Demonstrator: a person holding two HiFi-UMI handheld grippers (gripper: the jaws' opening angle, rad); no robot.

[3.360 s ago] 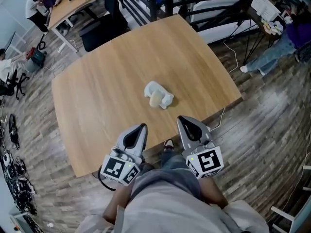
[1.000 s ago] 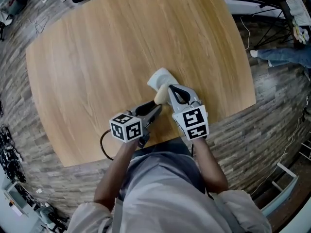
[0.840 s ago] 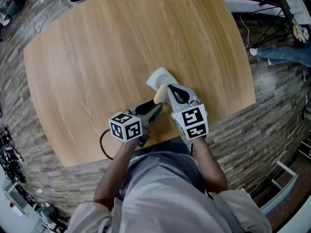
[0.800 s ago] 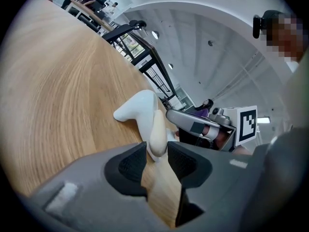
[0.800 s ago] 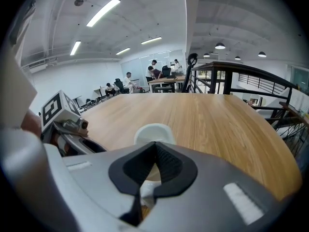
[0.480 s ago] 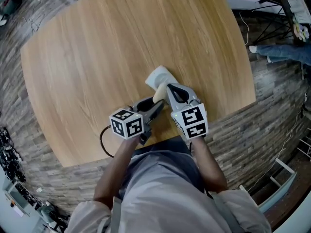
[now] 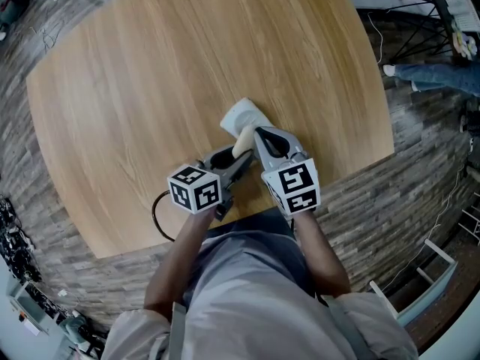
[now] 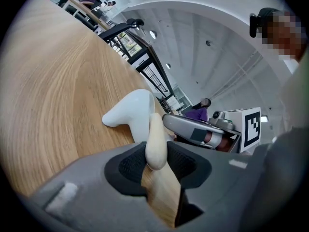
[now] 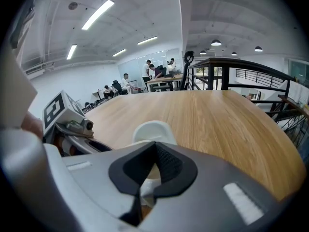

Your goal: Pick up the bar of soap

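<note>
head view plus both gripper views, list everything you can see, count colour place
table: one, light wood, centre
soap bar: one, cream, on end between the left tool's pads
dish: one, white, on the table just past the soap bar
cable: one, black, looping at the table's near edge
floor: grey-brown planks, around the table
left tool: one, grey, jaws just been closing, pads touching the soap bar
right tool: one, grey, tips together by the dish
forearms: two, bottom centre
shirt: one, grey, bottom
</note>
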